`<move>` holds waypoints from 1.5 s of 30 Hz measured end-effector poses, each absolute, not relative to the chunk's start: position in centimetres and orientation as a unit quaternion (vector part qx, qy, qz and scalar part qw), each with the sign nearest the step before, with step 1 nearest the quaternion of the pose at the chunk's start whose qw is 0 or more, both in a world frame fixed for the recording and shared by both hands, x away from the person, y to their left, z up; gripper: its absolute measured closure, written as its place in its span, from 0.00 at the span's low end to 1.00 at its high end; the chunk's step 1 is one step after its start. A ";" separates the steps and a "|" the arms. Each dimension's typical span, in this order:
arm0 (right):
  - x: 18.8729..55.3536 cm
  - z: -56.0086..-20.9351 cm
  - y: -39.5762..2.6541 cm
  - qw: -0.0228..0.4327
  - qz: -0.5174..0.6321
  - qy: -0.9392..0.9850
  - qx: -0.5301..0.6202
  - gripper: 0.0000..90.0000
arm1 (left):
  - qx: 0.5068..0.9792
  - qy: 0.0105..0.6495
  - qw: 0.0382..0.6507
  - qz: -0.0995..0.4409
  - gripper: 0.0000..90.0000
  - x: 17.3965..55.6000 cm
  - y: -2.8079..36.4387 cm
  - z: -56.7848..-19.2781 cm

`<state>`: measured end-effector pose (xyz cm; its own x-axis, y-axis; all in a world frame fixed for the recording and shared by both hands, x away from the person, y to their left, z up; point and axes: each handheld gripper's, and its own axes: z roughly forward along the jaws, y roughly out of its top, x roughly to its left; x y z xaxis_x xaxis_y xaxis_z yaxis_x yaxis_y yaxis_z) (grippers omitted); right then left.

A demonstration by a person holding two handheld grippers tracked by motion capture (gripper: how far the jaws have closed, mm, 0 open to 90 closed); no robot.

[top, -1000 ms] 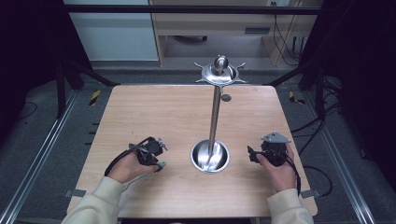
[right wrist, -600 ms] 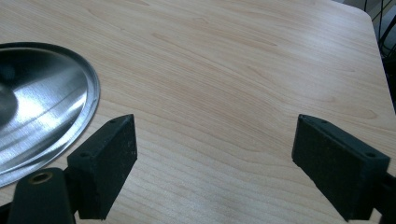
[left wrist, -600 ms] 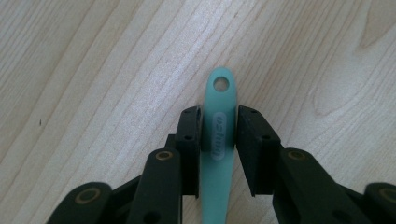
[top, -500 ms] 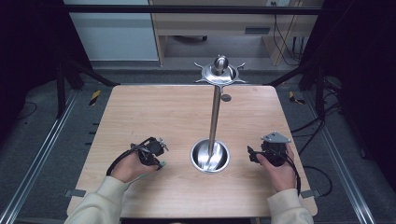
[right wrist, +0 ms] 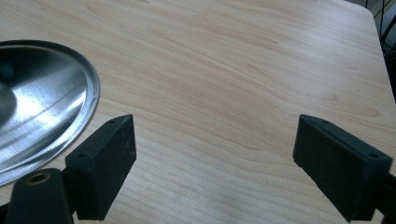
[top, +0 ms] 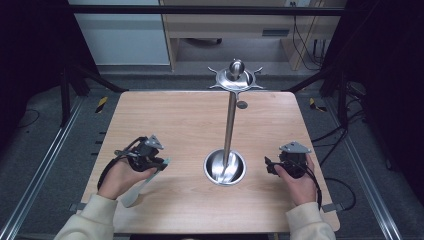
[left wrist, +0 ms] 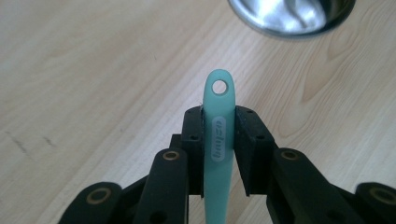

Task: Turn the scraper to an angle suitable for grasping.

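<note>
On the tabletop (top: 200, 115) the wood lies bare between the far edge and the steel stand (top: 229, 125), whose round base sits near the middle of the front half; both hands keep near the front edge, one each side of that base. The left tool (left wrist: 219, 140), whose jaws have just been closing, clamps a mint-green spatula (left wrist: 218, 135) by its slim handle, with a hanging hole at the tip; its pale blade hangs toward the front edge. The right tool (right wrist: 212, 158) stands wide open over bare wood.
</note>
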<state>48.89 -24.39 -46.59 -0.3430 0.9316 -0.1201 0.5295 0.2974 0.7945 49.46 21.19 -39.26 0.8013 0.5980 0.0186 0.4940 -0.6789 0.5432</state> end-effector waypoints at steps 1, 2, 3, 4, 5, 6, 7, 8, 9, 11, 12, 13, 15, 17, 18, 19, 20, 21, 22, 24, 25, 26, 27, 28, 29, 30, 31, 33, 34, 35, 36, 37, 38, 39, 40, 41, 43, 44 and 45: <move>48.9 -46.6 -24.4 0.299 0.335 0.747 0.490 0.14 | 0.908 0.300 0.275 0.102 0.83 49.3 21.5 -38.7; 48.9 -46.6 -24.4 0.299 0.335 0.747 0.490 0.14 | 0.904 0.302 0.284 0.105 0.83 49.2 21.7 -38.1; 49.0 -46.7 -24.4 0.299 0.335 0.747 0.490 0.14 | 0.901 0.303 0.292 0.110 0.83 49.0 21.9 -37.5; 49.0 -46.7 -24.3 0.298 0.336 0.747 0.490 0.14 | 0.898 0.303 0.297 0.115 0.83 48.9 22.0 -37.0; 48.9 -46.7 -24.3 0.297 0.337 0.746 0.492 0.14 | 0.897 0.301 0.301 0.120 0.83 48.7 22.1 -36.5; 48.9 -46.7 -24.3 0.297 0.336 0.747 0.491 0.14 | 0.897 0.301 0.301 0.120 0.83 48.7 22.1 -36.5; 48.9 -46.6 -24.3 0.297 0.337 0.747 0.490 0.14 | 0.893 0.302 0.309 0.124 0.83 48.6 22.1 -36.1; 48.9 -46.6 -24.3 0.297 0.338 0.747 0.490 0.14 | 0.888 0.303 0.321 0.130 0.83 48.4 22.2 -35.2; 48.9 -46.6 -24.3 0.298 0.337 0.747 0.489 0.14 | 0.888 0.303 0.321 0.130 0.83 48.4 22.2 -35.2; 48.9 -46.6 -24.4 0.298 0.339 0.747 0.489 0.13 | 0.881 0.301 0.336 0.143 0.83 48.1 22.0 -33.9; 48.9 -46.6 -24.4 0.298 0.339 0.747 0.489 0.13 | 0.881 0.301 0.336 0.143 0.83 48.1 22.0 -33.9; 49.0 -46.6 -24.4 0.298 0.342 0.745 0.489 0.12 | 0.879 0.299 0.341 0.145 0.83 48.0 21.9 -33.5; 49.0 -46.5 -24.4 0.294 0.345 0.745 0.490 0.10 | 0.875 0.297 0.351 0.152 0.83 47.9 21.6 -32.6; 49.0 -46.5 -24.4 0.293 0.348 0.744 0.489 0.10 | 0.872 0.292 0.362 0.155 0.83 47.9 21.1 -31.8; 49.0 -46.5 -24.3 0.290 0.353 0.743 0.489 0.09 | 0.872 0.288 0.363 0.159 0.83 47.9 20.8 -31.5; 49.1 -46.6 -24.2 0.291 0.355 0.742 0.489 0.10 | 0.871 0.283 0.365 0.165 0.83 47.9 20.5 -31.1; 49.2 -46.7 -24.0 0.288 0.351 0.745 0.488 0.10 | 0.870 0.280 0.370 0.169 0.83 47.9 20.2 -30.7; 49.2 -46.7 -23.9 0.292 0.347 0.749 0.483 0.10 | 0.866 0.279 0.377 0.171 0.83 47.9 20.0 -30.3; 49.2 -46.6 -23.9 0.291 0.346 0.749 0.484 0.11 | 0.863 0.276 0.385 0.174 0.83 47.8 19.8 -29.9; 49.1 -46.6 -23.9 0.293 0.348 0.748 0.483 0.12 | 0.857 0.269 0.403 0.177 0.83 47.5 19.1 -29.0; 49.1 -46.6 -23.9 0.294 0.348 0.748 0.482 0.12 | 0.857 0.269 0.403 0.177 0.83 47.5 19.1 -29.0; 49.1 -46.7 -24.0 0.294 0.347 0.749 0.481 0.13 | 0.852 0.265 0.413 0.182 0.83 47.3 18.8 -28.5; 49.1 -46.7 -24.0 0.292 0.348 0.748 0.485 0.13 | 0.851 0.263 0.417 0.183 0.83 47.2 18.7 -28.3; 49.1 -46.7 -24.0 0.292 0.348 0.748 0.485 0.13 | 0.851 0.263 0.417 0.183 0.83 47.2 18.7 -28.3; 49.0 -46.7 -24.1 0.295 0.348 0.748 0.482 0.13 | 0.846 0.260 0.426 0.187 0.83 47.1 18.5 -27.8; 49.0 -46.6 -24.1 0.296 0.348 0.749 0.480 0.13 | 0.844 0.258 0.431 0.188 0.83 47.0 18.4 -27.5; 48.9 -46.6 -24.0 0.295 0.349 0.748 0.481 0.13 | 0.844 0.258 0.431 0.188 0.83 47.0 18.4 -27.5; 48.9 -46.7 -24.1 0.297 0.350 0.749 0.478 0.13 | 0.839 0.256 0.442 0.188 0.83 46.9 18.3 -26.9; 48.9 -46.7 -24.1 0.298 0.350 0.749 0.478 0.13 | 0.838 0.255 0.444 0.189 0.83 46.8 18.2 -26.6; 48.9 -46.7 -24.1 0.298 0.350 0.749 0.478 0.13 | 0.836 0.254 0.446 0.192 0.83 46.8 18.1 -26.4; 48.9 -46.7 -24.1 0.301 0.350 0.750 0.474 0.14 | 0.836 0.253 0.447 0.194 0.83 46.8 18.0 -26.1; 48.9 -46.7 -24.0 0.301 0.350 0.749 0.474 0.14 | 0.832 0.252 0.452 0.198 0.83 46.7 17.9 -25.8; 48.9 -46.7 -24.0 0.302 0.350 0.750 0.473 0.14 | 0.832 0.250 0.454 0.197 0.83 46.7 17.8 -25.6; 48.8 -46.6 -24.0 0.302 0.351 0.750 0.473 0.14 | 0.829 0.249 0.459 0.200 0.83 46.6 17.8 -25.4; 48.8 -46.6 -24.0 0.304 0.352 0.751 0.470 0.14 | 0.828 0.248 0.461 0.200 0.83 46.6 17.7 -25.1; 48.8 -46.6 -24.0 0.304 0.352 0.751 0.470 0.14 | 0.828 0.248 0.461 0.200 0.83 46.6 17.7 -25.1; 48.8 -46.6 -23.9 0.305 0.351 0.751 0.469 0.14 | 0.824 0.246 0.470 0.199 0.83 46.6 17.6 -24.7; 48.7 -46.6 -23.9 0.305 0.351 0.750 0.470 0.14 | 0.825 0.243 0.471 0.198 0.83 46.6 17.5 -24.5; 48.7 -46.6 -23.9 0.305 0.351 0.750 0.470 0.14 | 0.823 0.241 0.474 0.199 0.83 46.5 17.4 -24.3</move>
